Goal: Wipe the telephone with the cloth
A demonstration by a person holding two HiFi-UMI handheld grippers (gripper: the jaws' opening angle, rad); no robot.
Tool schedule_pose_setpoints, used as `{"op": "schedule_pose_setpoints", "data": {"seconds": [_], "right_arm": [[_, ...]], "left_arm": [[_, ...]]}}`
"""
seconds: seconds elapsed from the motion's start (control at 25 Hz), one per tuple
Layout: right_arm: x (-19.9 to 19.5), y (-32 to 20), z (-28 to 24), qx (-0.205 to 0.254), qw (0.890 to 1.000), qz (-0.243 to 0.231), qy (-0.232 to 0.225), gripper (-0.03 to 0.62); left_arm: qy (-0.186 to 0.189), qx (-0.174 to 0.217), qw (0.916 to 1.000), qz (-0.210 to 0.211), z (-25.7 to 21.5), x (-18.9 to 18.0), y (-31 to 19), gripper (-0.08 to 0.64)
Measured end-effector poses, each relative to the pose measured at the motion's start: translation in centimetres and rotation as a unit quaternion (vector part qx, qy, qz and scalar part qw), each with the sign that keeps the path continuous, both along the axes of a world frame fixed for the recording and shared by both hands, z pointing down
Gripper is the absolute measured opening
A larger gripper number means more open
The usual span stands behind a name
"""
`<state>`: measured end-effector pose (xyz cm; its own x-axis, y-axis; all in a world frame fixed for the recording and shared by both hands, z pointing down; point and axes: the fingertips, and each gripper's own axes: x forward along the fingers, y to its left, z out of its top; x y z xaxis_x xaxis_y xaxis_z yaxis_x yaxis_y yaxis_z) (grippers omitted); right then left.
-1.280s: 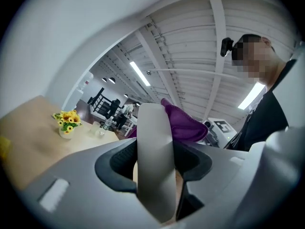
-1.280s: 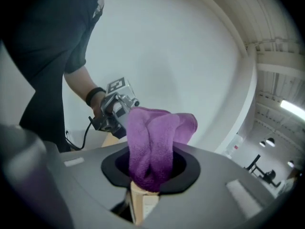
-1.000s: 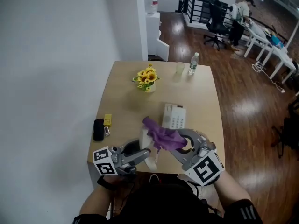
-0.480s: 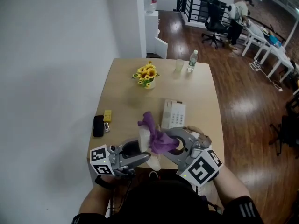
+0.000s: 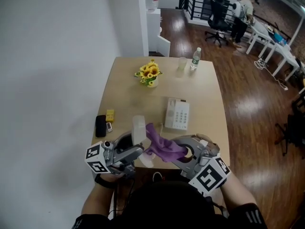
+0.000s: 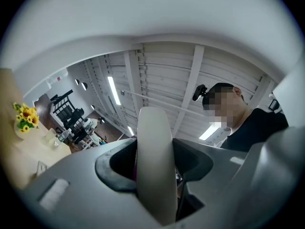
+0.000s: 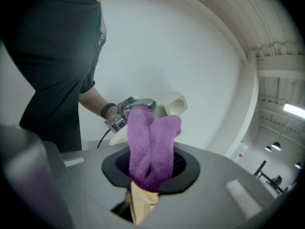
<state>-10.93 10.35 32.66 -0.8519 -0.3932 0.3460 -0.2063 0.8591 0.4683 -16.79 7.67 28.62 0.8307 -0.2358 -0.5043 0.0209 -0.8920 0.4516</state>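
At the table's near edge, head view, left gripper [image 5: 135,151]: jaws clamped on the white handset [image 5: 138,128], which is held above the table [image 5: 124,92] and stands roughly upright.
Head view, right gripper [image 5: 180,151]: jaws closed on the purple cloth [image 5: 161,144]; the cloth's free end reaches left and lies against the lower half of the handset.
Head view, telephone base [image 5: 177,114]: flat on the table just beyond the two grippers, keypad up.
Head view, far edge: sunflowers [image 5: 149,75] toward the left; glass [image 5: 183,64] and water bottle [image 5: 195,59] side by side toward the right.
Head view, left edge: black object [image 5: 100,126] with a yellow block [image 5: 110,115] just beside it.
Left gripper view, handset [image 6: 155,166]: fills the middle, pinched narrow between both jaws, with a sliver of purple at its left side.
Left gripper view, surroundings: sunflowers [image 6: 24,118] far left on the table; person [image 6: 252,128] in a dark top at the right.
Right gripper view, purple cloth [image 7: 152,147]: bunched in two folds, gripped low between the jaws and rising out of them.
Right gripper view, handset [image 7: 174,104]: behind the cloth's top, held by the left gripper [image 7: 138,104], with the person's forearm [image 7: 95,101] to its left; this view cannot settle whether cloth and handset touch.
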Motion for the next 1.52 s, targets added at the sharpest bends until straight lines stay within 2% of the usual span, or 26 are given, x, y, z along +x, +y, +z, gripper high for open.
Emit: {"op": "schedule_pose_setpoints", "data": {"seconds": [0.16,0.32,0.56,0.72,0.88,0.96,1.16,1.4,1.52], "right_arm": [[-0.8,0.8,1.6,-0.01,1.0,-0.016,0.017,0.091],[-2.5,2.0,3.2,-0.017,0.999,-0.04,0.03,0.091],[-3.3,3.7,4.8,-0.037,0.997,-0.058,0.036,0.089],[-3.0,5.3,6.8,-0.06,0.991,-0.096,0.069,0.09],[-2.2,3.4,5.2,-0.05,0.995,-0.068,0.046,0.091],[-2.3,2.2,4.2,-0.029,0.997,-0.058,0.047,0.091],[-3.4,2.3,4.9,-0.004,0.993,-0.079,0.086,0.091],[-3.1,3.6,7.4,-0.028,0.987,-0.107,0.119,0.091],[-2.6,4.1,8.3,-0.052,0.984,-0.124,0.12,0.091]], "left_arm": [[0.005,0.016,0.9998,-0.003,-1.2,-0.2,0.3,0.216],[0.031,0.016,0.9994,0.0,-1.9,0.0,0.2,0.216],[0.04,0.012,0.9991,0.004,-1.8,0.2,0.4,0.216],[0.061,0.005,0.9981,0.002,-1.7,-0.7,0.0,0.216],[0.076,0.0,0.997,0.01,-2.0,-1.1,-0.1,0.216],[0.075,-0.001,0.9971,0.014,-1.9,-0.8,-0.1,0.216],[0.063,-0.003,0.998,0.01,-1.7,0.0,-0.5,0.216],[0.041,-0.013,0.9991,0.001,-0.5,0.4,-1.4,0.216],[0.032,-0.021,0.9992,-0.013,0.4,0.4,-2.4,0.217]]}}
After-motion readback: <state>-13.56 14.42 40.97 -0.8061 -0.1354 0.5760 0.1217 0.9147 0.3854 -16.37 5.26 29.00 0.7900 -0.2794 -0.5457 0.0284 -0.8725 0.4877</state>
